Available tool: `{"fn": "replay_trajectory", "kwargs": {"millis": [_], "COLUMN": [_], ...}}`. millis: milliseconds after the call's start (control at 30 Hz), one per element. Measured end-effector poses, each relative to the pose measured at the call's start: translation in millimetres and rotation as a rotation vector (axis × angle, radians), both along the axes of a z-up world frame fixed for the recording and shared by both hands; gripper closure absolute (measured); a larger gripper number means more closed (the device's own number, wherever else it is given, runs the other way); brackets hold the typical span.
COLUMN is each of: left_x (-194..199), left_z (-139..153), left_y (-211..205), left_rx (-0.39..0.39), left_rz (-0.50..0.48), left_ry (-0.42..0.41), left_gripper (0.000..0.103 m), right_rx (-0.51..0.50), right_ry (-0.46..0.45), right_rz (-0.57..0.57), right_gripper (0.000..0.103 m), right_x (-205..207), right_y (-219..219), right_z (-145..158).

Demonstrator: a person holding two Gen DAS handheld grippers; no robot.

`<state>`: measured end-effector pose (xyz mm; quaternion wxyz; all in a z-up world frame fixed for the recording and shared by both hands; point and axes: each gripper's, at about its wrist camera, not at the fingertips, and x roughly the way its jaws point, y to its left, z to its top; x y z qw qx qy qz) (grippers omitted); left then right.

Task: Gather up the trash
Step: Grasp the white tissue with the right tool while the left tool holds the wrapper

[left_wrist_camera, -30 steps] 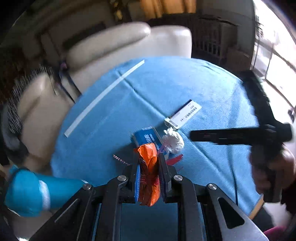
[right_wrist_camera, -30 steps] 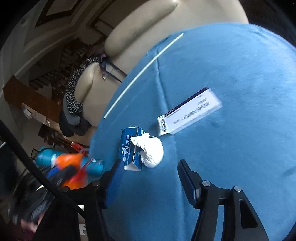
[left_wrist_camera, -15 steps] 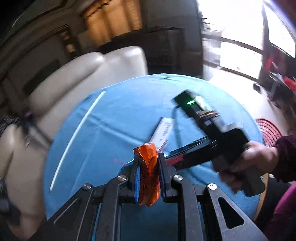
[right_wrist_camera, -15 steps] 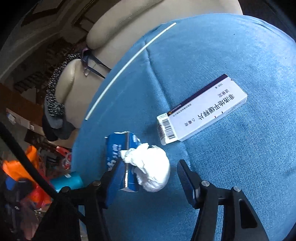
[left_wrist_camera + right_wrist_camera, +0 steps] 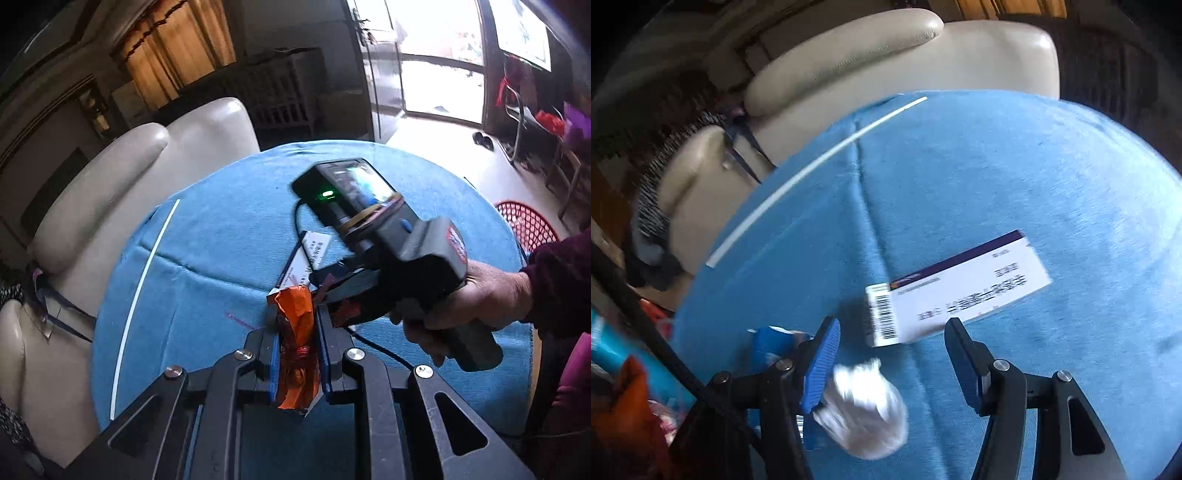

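My right claw (image 5: 892, 354) has dropped wide open around the tissue (image 5: 866, 413) — next grab; left claw (image 5: 295, 325) still pinches the wrapper (image 5: 295, 332).

A round table covered with a blue cloth (image 5: 1015, 177) carries the things. On the cloth lies a white medicine box (image 5: 960, 291) with a barcode and a purple stripe. Near it lies a crumpled white tissue (image 5: 868, 413), and just beside that a small blue carton (image 5: 772, 343). A long thin white strip (image 5: 812, 173) lies near the table's far edge.
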<state>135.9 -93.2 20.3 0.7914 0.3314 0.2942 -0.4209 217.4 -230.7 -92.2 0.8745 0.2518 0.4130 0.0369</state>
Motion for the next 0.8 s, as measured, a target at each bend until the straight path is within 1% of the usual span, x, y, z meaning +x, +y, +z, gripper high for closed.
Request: {"fn": "replay_trajectory", "kwargs": {"millis": [67,200,267,367,467,600,700,800], "left_x": [0.0,2.3,3.9,7.4,17.0,33.3,41.7,43.5], "left_z": [2.6,8.1,12.9,21.5,37.2,68.3,95.9,116.6], "left_y": [3.5,1.1,1.7,6.3,19.4,49.8,83.8,118.5], "left_rx": [0.009,0.038,0.038,0.028,-0.011,-0.084,-0.142,-0.193], "left_rz": [0.003,-0.013,-0.009,0.008,0.073,0.205,0.312,0.415], "left_ry": [-0.010,-0.033,-0.038,-0.073,-0.097,-0.115,-0.136,-0.145], "left_gripper": [0.084,0.084,0.085,0.084,0.084,0.084,0.084,0.084], "right_rx": [0.016,0.010,0.016,0.022,0.040,0.044,0.072,0.104], "right_ry": [0.006,0.017,0.015,0.011,0.007,0.002,0.000,-0.001], "right_rz": [0.008,0.015,0.011,0.009,0.015,0.032,0.040,0.068], "right_gripper": [0.040,0.040,0.040,0.040,0.040,0.040,0.040,0.040], "right_x": [2.3,5.9,2.5,1.6,-3.5,-8.5,-12.7,-15.6], "right_y": [1.0,10.7,8.4,6.8,3.9,3.7,1.3,0.5], "right_z": [-1.8,-5.0,-5.8,-2.9,0.6,3.0,3.3,5.1]}}
